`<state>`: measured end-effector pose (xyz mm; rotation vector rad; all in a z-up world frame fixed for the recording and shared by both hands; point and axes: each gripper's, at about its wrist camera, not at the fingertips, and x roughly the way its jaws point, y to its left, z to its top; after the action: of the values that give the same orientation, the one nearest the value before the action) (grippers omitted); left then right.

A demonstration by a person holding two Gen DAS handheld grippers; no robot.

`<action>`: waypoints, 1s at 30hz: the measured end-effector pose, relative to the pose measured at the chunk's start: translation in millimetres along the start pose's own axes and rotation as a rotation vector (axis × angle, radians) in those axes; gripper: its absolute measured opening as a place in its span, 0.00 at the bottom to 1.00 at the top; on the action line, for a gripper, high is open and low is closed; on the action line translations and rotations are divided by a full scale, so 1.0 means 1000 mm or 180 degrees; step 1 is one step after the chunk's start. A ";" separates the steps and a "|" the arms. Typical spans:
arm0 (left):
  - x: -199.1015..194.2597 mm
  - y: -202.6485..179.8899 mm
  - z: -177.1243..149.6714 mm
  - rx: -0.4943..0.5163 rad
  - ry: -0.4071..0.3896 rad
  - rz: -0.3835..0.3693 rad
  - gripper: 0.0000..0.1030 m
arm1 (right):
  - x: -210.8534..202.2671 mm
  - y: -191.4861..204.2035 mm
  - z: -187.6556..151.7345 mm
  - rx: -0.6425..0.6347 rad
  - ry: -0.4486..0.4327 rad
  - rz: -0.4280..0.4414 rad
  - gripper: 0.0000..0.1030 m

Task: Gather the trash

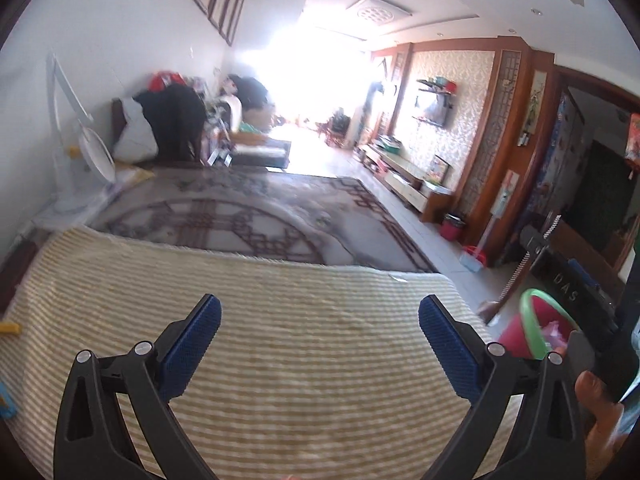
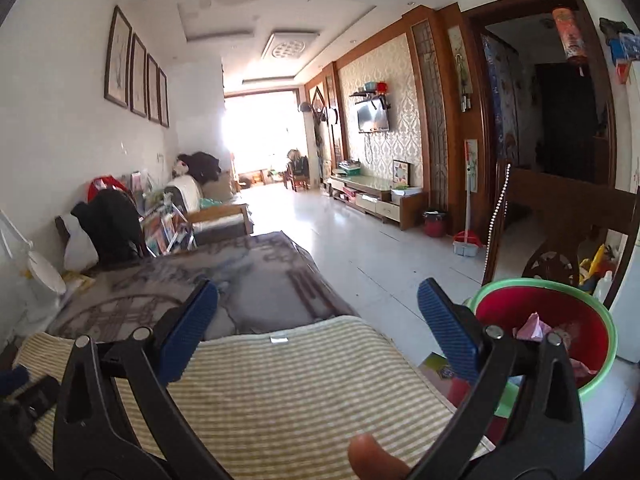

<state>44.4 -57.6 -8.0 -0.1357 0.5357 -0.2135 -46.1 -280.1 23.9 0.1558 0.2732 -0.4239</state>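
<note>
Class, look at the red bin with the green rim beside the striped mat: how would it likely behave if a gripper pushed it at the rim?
The bin looks like thin plastic, so probably light. It holds only a few crumpled wrappers, so it would likely slide or tip rather than resist. The rim may flex slightly when pushed.

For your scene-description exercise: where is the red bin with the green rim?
In the right wrist view the red bin stands on the floor at lower right, beside the striped mat.
</note>
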 end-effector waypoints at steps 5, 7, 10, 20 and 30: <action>-0.012 -0.005 0.001 0.0173 -0.0182 0.0001 0.92 | 0.009 0.006 -0.009 -0.0103 0.0149 0.0021 0.95; -0.013 -0.008 0.001 0.0192 -0.0173 -0.0024 0.92 | 0.010 0.004 -0.011 -0.0116 0.0179 0.0016 0.95; -0.010 -0.010 -0.001 0.0256 -0.0148 0.0054 0.92 | 0.014 0.005 -0.014 -0.0131 0.0273 0.0031 0.95; -0.007 -0.001 -0.002 0.0111 -0.0072 0.0045 0.92 | 0.017 0.018 -0.019 -0.0343 0.0343 0.0077 0.95; -0.006 0.001 -0.002 0.0093 -0.0035 0.0028 0.92 | 0.020 0.028 -0.024 -0.0474 0.0421 0.0123 0.95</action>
<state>38.0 -55.7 -6.9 -0.1062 0.5221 -0.2118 -22.1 -257.7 -2.1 0.0430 0.4297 -0.3539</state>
